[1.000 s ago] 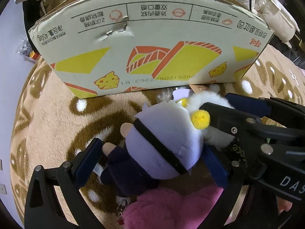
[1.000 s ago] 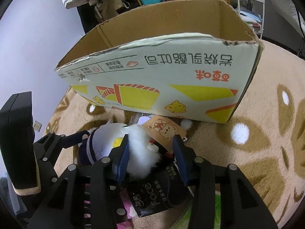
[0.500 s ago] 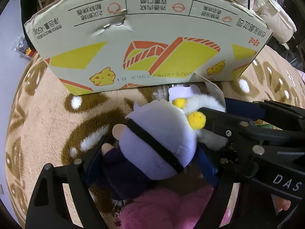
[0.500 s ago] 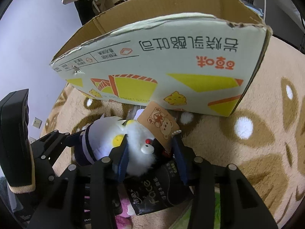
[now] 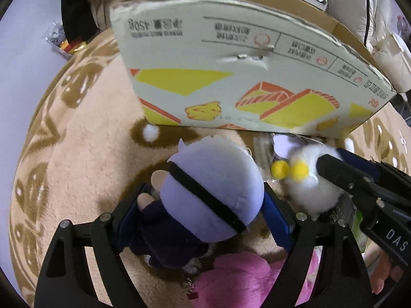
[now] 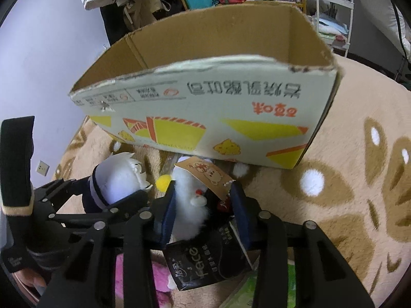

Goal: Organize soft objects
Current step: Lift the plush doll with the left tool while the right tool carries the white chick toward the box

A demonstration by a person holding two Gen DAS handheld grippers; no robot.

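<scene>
Left gripper [image 5: 203,215] clamps the blindfolded doll [image 5: 210,192]; right gripper [image 6: 203,213] (jaws closing) squeezes white plush [image 6: 190,195].

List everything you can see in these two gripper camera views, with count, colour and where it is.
Printed cardboard box: one, white with yellow and orange print, open-topped, standing on the rug behind the toys.
Plush rug: one, beige with brown pattern and white dots, under everything.
Lavender-headed plush doll: one, dark body, black band, between the left fingers.
White fluffy plush: one, yellow pompoms and a brown paper tag, between the right fingers.
Pink fuzzy plush: one, near edge.
Black tissue pack: one, under the white plush.
Green item: one, near edge, unclear.
Left gripper: black, blue pads, gripping the doll.
Right gripper: black, closing around the white plush.
</scene>
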